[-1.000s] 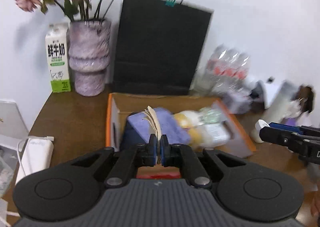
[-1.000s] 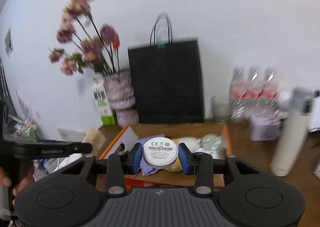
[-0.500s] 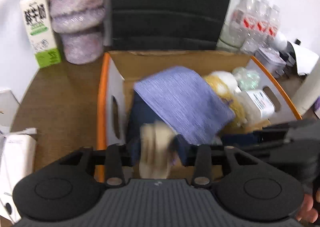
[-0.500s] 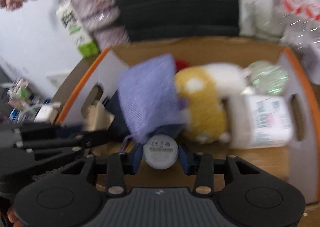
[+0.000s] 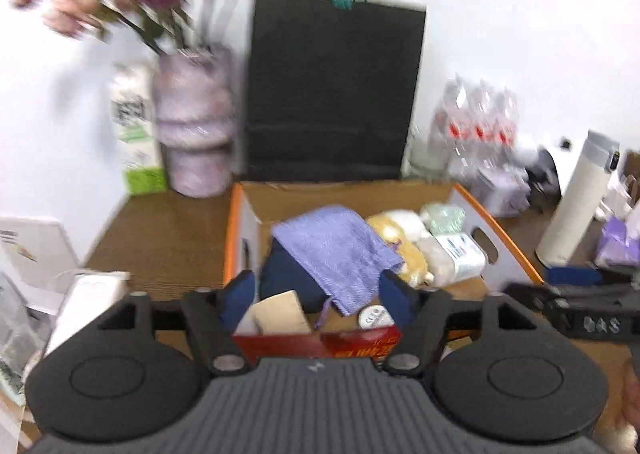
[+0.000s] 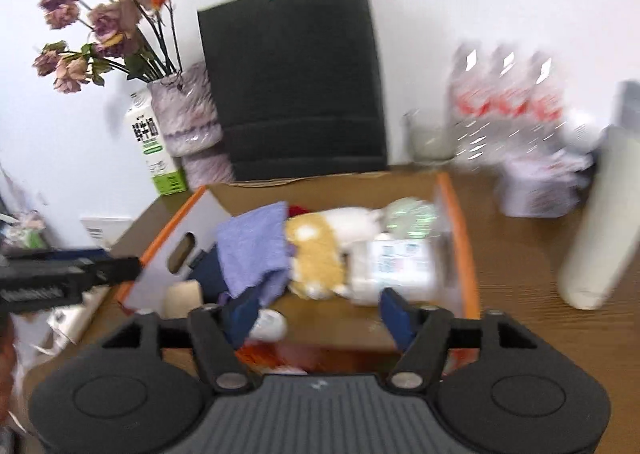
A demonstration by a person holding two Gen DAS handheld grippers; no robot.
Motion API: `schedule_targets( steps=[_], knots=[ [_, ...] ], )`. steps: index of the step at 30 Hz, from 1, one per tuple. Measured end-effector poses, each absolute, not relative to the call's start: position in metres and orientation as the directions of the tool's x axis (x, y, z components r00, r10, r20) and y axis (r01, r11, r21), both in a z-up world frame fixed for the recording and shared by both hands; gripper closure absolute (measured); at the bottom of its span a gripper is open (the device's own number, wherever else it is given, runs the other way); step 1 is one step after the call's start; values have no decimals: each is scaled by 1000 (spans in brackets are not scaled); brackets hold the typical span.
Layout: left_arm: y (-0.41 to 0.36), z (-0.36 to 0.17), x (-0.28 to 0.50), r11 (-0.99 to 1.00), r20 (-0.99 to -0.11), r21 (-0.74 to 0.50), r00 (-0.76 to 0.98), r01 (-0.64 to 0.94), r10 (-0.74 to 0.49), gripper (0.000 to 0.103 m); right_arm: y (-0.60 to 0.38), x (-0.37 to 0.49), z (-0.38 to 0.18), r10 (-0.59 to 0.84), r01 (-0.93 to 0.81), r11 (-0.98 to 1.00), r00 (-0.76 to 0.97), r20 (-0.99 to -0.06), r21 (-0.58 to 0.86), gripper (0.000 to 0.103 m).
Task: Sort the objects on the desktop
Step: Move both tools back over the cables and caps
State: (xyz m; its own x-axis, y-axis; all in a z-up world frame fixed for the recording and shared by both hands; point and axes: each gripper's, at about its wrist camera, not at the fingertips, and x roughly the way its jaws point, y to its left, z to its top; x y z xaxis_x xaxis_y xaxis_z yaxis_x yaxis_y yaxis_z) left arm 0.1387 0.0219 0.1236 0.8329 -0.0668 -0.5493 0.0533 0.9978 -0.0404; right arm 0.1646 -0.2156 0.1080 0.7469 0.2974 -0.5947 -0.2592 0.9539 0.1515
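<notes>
An orange-rimmed cardboard box (image 5: 234, 230) (image 6: 460, 238) holds a purple cloth (image 5: 336, 250) (image 6: 256, 250), a yellow and white plush toy (image 6: 316, 258), a labelled white bottle (image 5: 460, 254) and more. My left gripper (image 5: 318, 294) hovers at the box's near end. Its jaws are opening, and the tan paper pad (image 5: 276, 316) lies loose in the box below them. My right gripper (image 6: 318, 316) is beside it, jaws also opening. The white round disc (image 6: 270, 324) (image 5: 376, 320) lies free on the box floor by its left finger.
Behind the box stand a black paper bag (image 5: 332, 90), a vase of flowers (image 5: 192, 126) and a milk carton (image 5: 136, 134). A pack of water bottles (image 6: 508, 102) and a white flask (image 5: 576, 202) stand on the right. A white power bank (image 5: 88, 298) lies on the left.
Both grippers dipped into the box and then drew back up. The left let go of the tan pad and the right let go of the white disc; both now lie in the box.
</notes>
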Motion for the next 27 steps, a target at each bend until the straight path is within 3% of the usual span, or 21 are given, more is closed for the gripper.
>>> schedule_targets(
  steps=[7, 9, 13, 19, 27],
  knots=[
    [13, 66, 47, 996, -563, -91, 826, -18, -36, 20, -235, 83, 65, 347, -283, 938, 729, -590, 202, 26],
    [10, 48, 21, 995, -545, -105, 836, 4, -60, 15, -238, 63, 54, 343, -277, 939, 724, -599, 202, 26],
    [6, 22, -10, 995, -577, -88, 811, 53, -95, 14, -239, 36, 36, 367, -280, 930, 709, -602, 237, 26],
    [12, 14, -35, 998, -561, -44, 826, 38, -56, 12, -228, -5, 19, 336, -297, 939, 696, -635, 172, 27],
    [21, 8, -52, 997, -540, -71, 839, 31, -65, 6, -210, -35, 13, 325, -370, 927, 704, -632, 65, 30]
  ],
)
